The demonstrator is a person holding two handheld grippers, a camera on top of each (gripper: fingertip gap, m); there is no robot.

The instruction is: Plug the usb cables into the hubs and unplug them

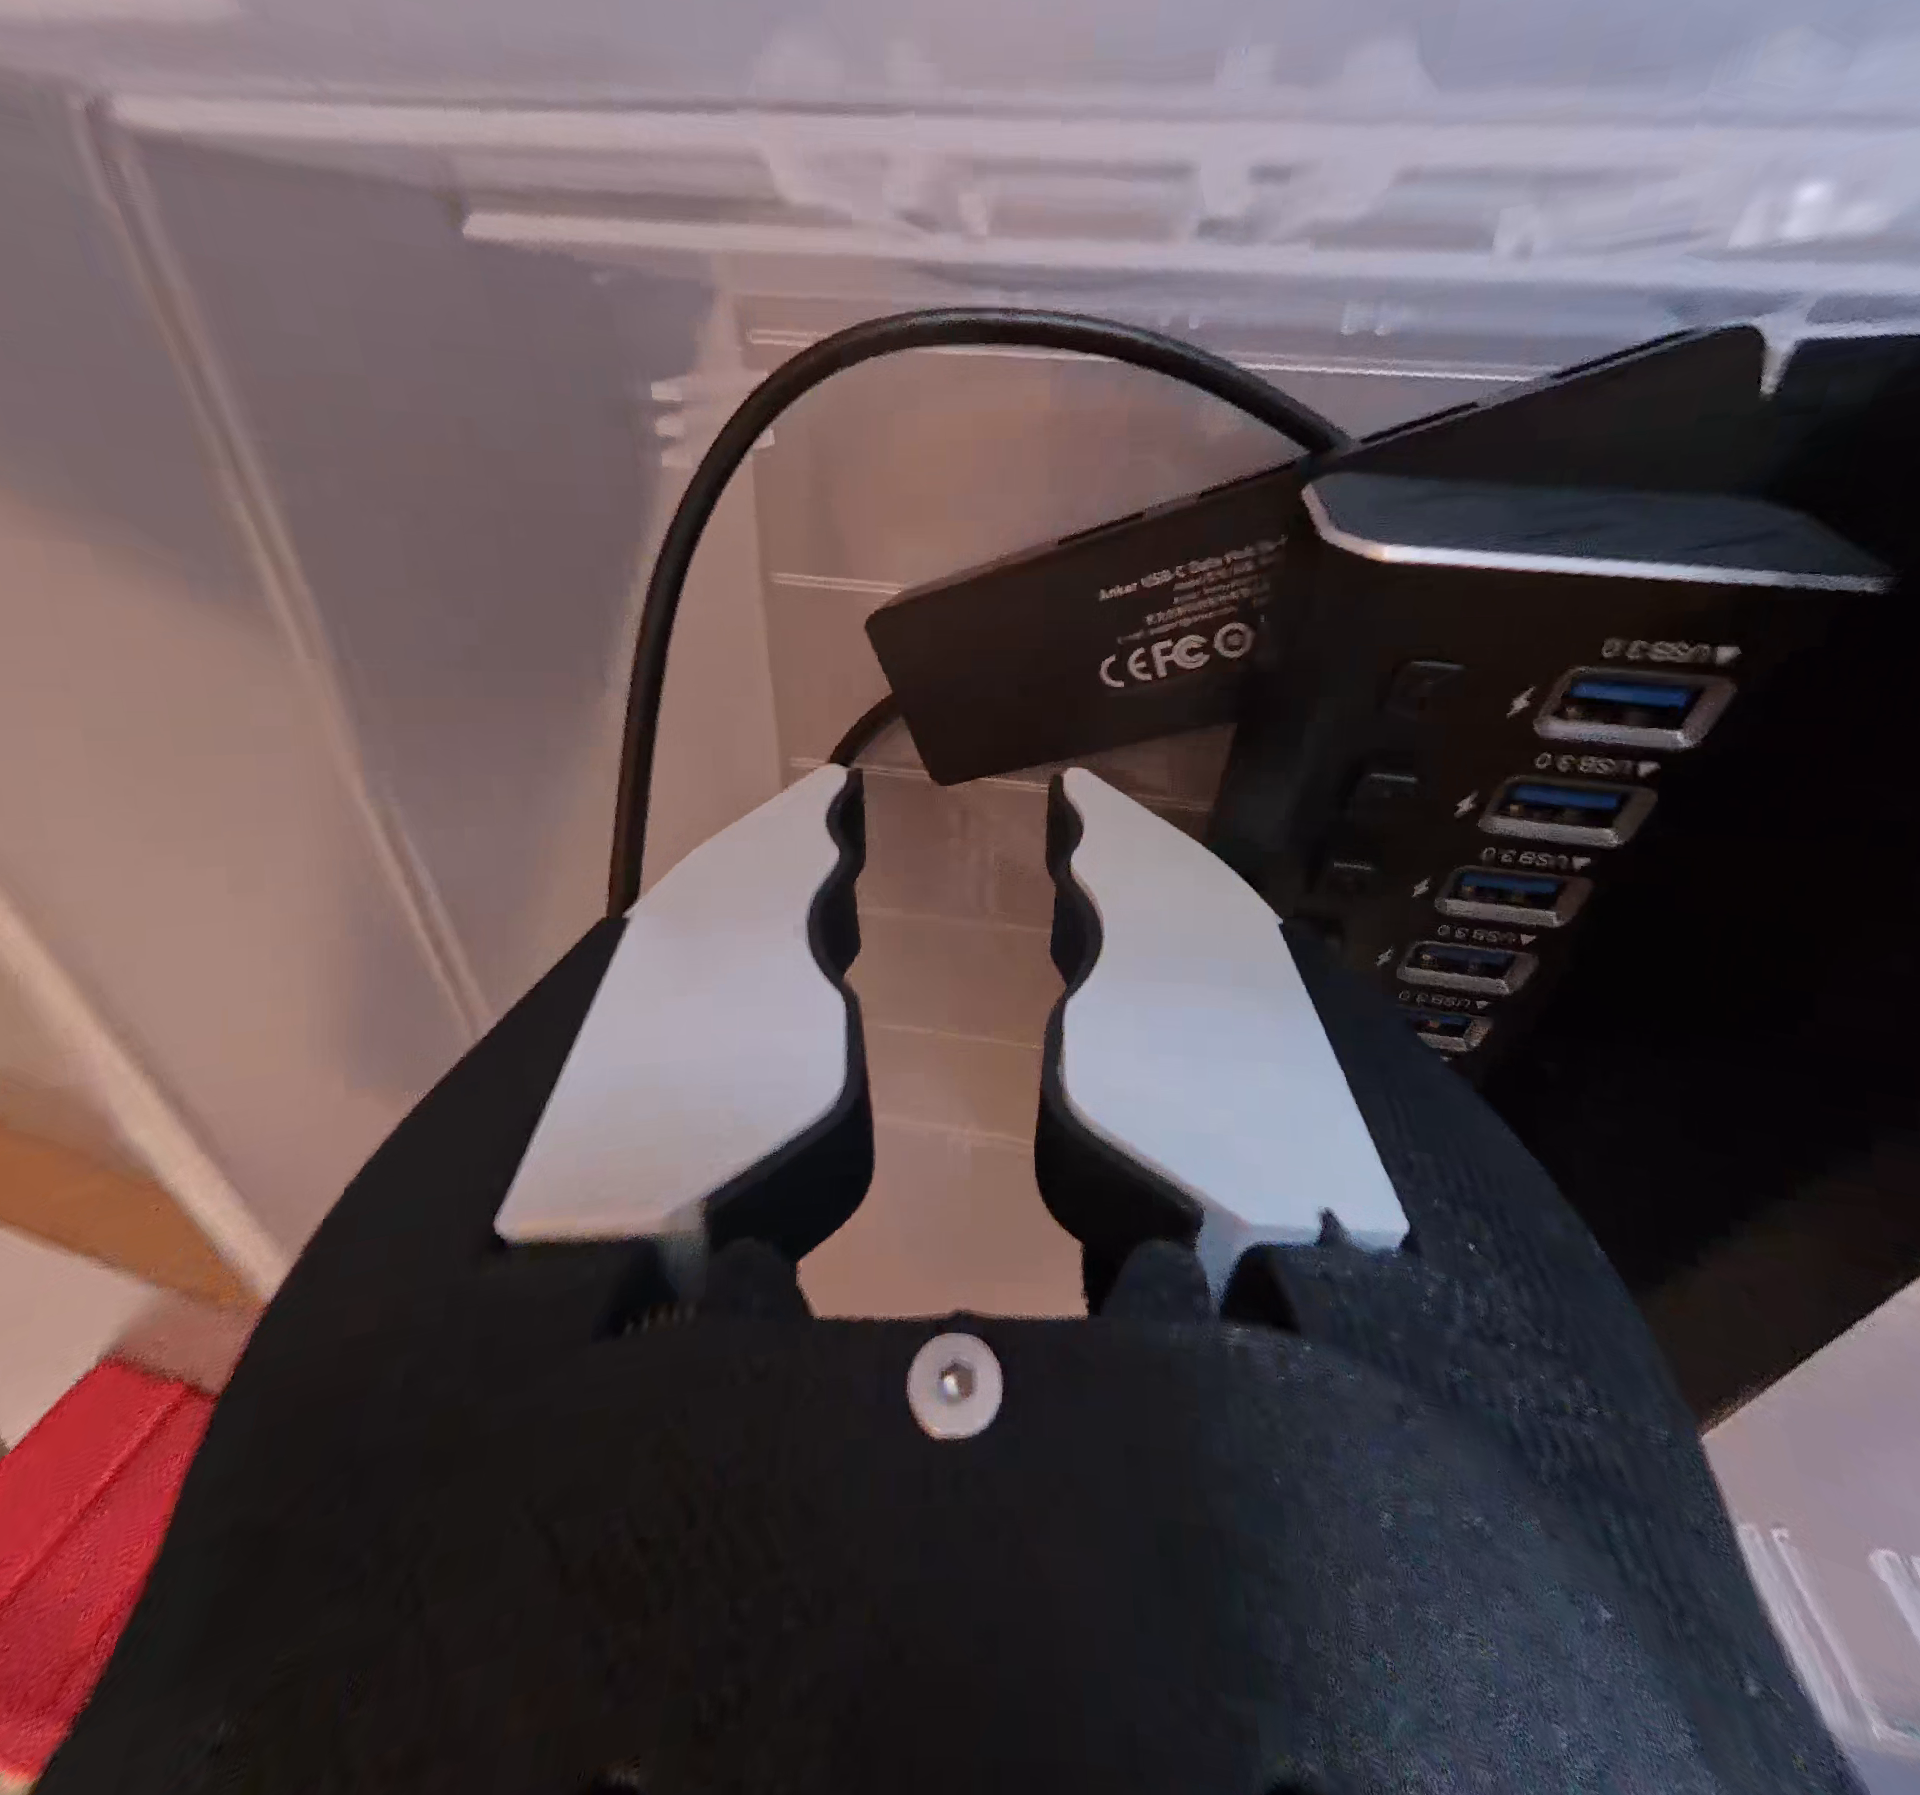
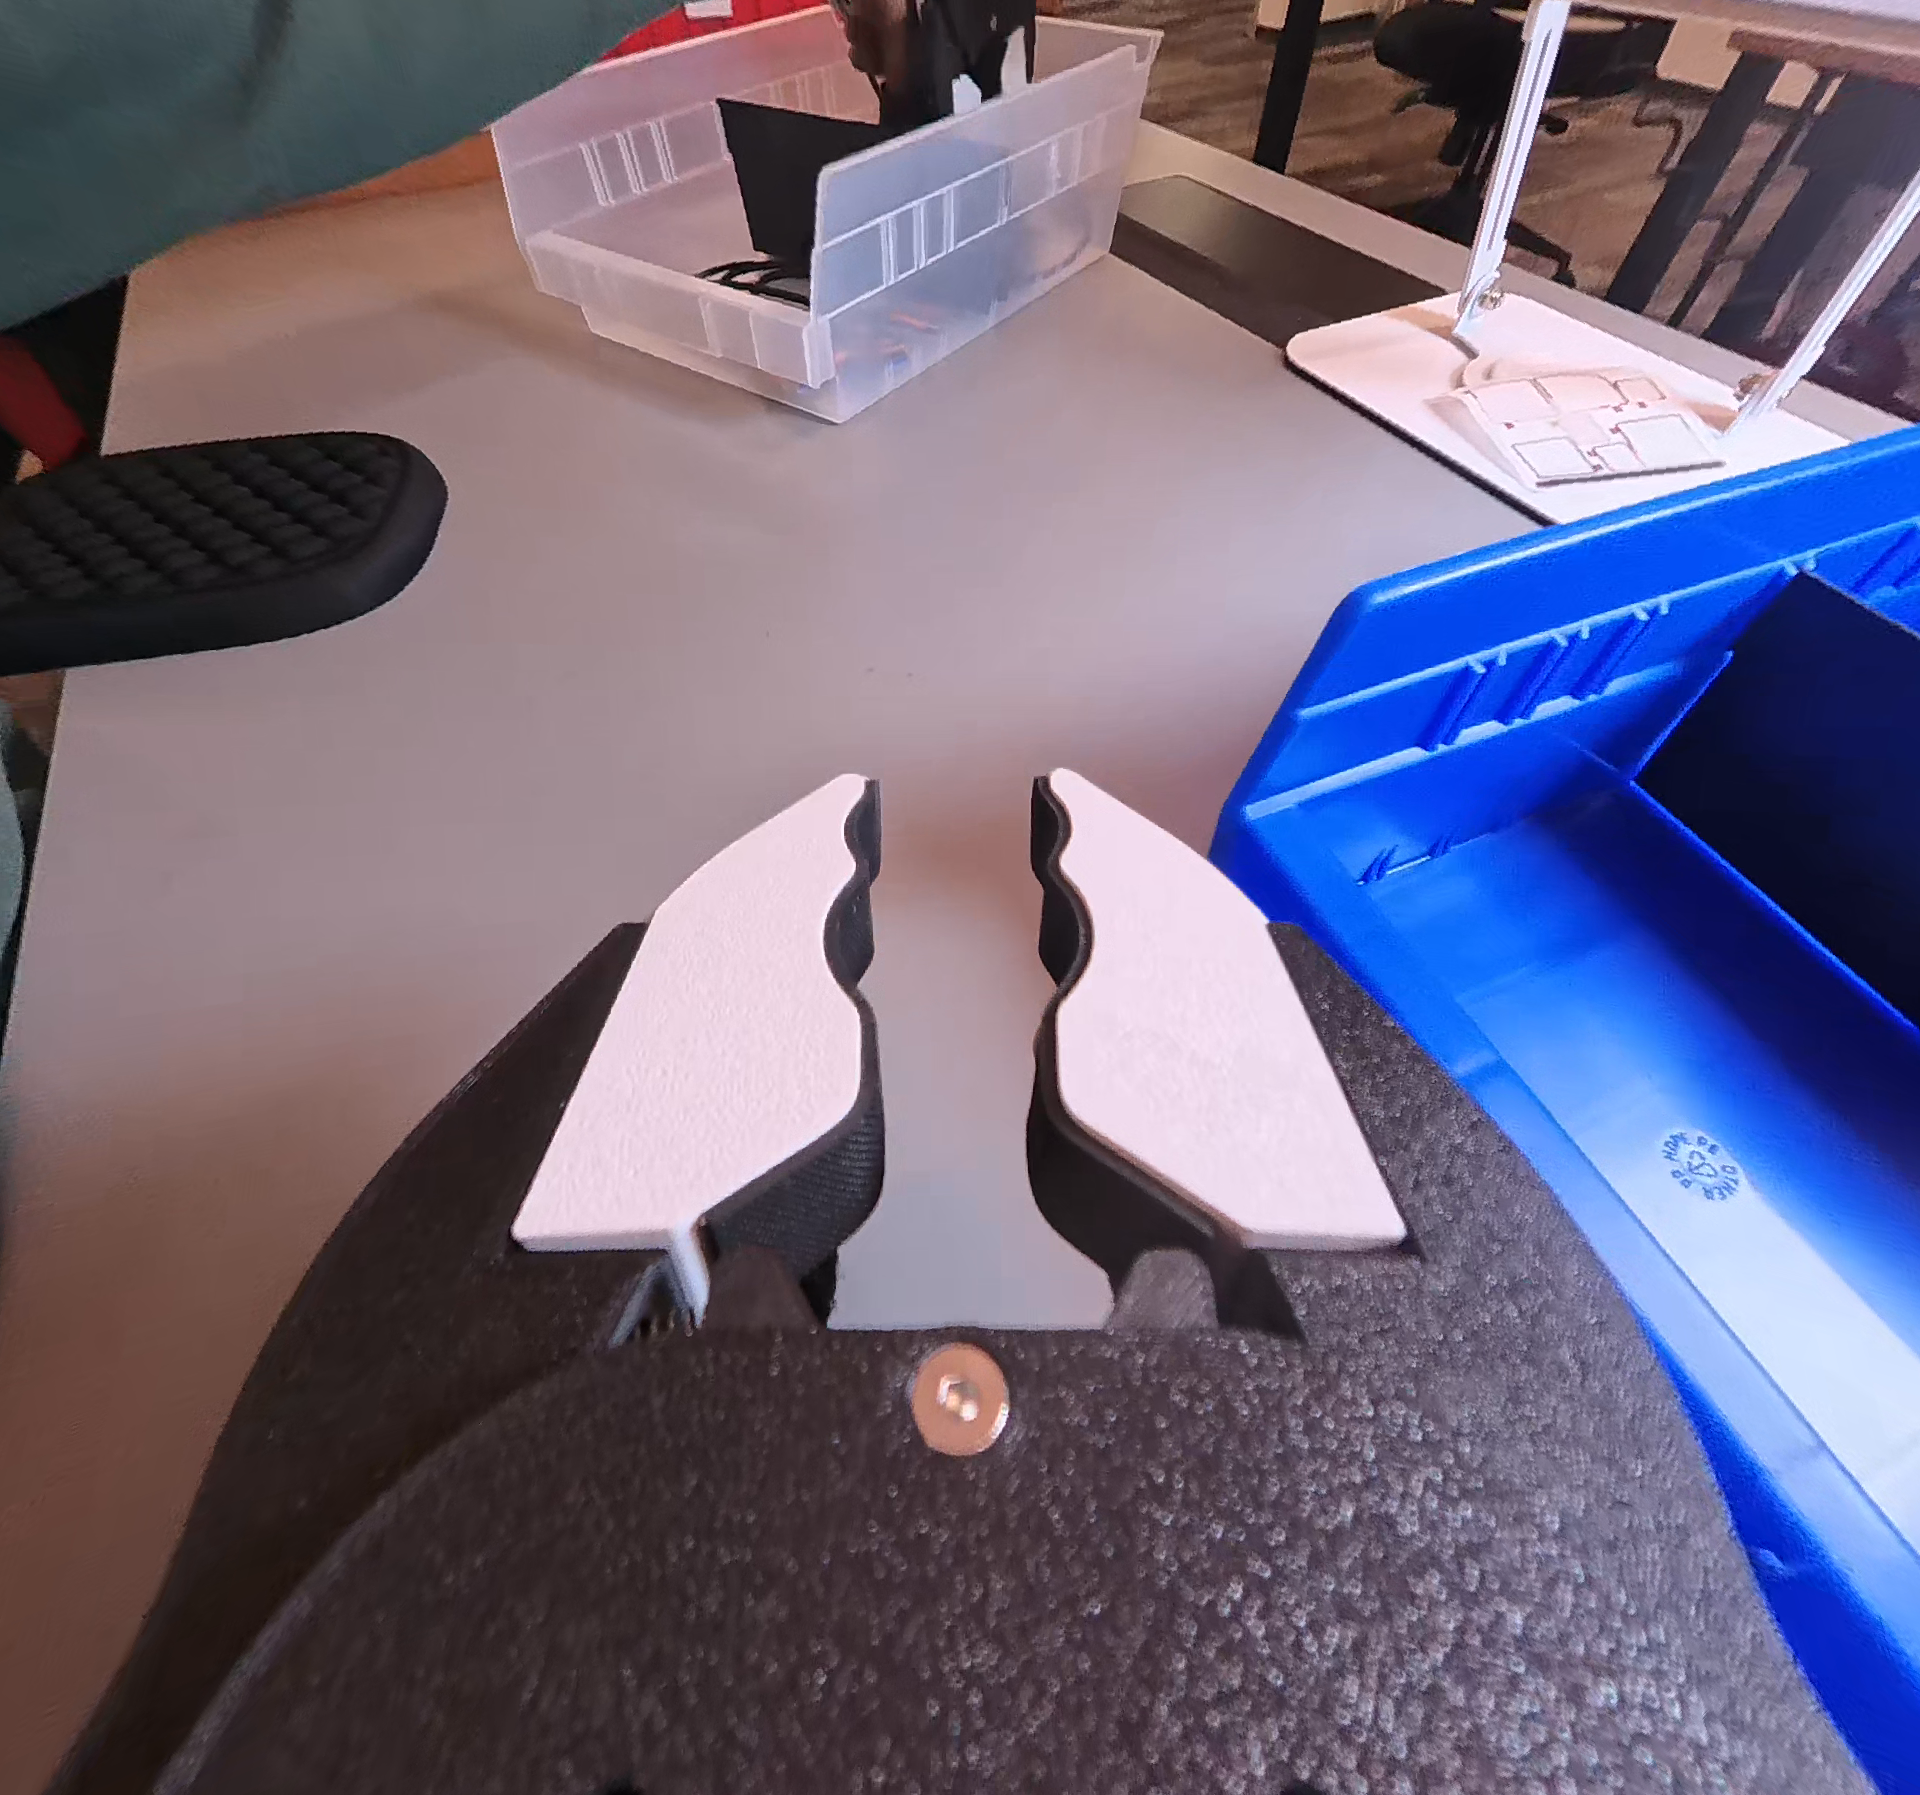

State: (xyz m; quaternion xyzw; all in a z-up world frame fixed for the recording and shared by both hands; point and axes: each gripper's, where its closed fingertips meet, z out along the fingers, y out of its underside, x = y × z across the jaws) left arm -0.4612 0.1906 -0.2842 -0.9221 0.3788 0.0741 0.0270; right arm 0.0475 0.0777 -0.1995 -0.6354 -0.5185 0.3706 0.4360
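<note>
Left hand-held gripper (image 1: 954, 781): spread, empty, down in the clear bin (image 1: 416, 498).
Small hub (image 1: 1081, 665): just ahead, leaning against the big hub (image 1: 1621, 862).
Cable (image 1: 665, 623): looks light and springy; best taken by its stiff plug.
Right hand-held gripper (image 2: 956, 789): spread, empty, over the table (image 2: 675, 602).

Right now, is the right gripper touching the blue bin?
Apart. The right wrist view shows grey table between the open right gripper and the blue bin beside it.
</note>
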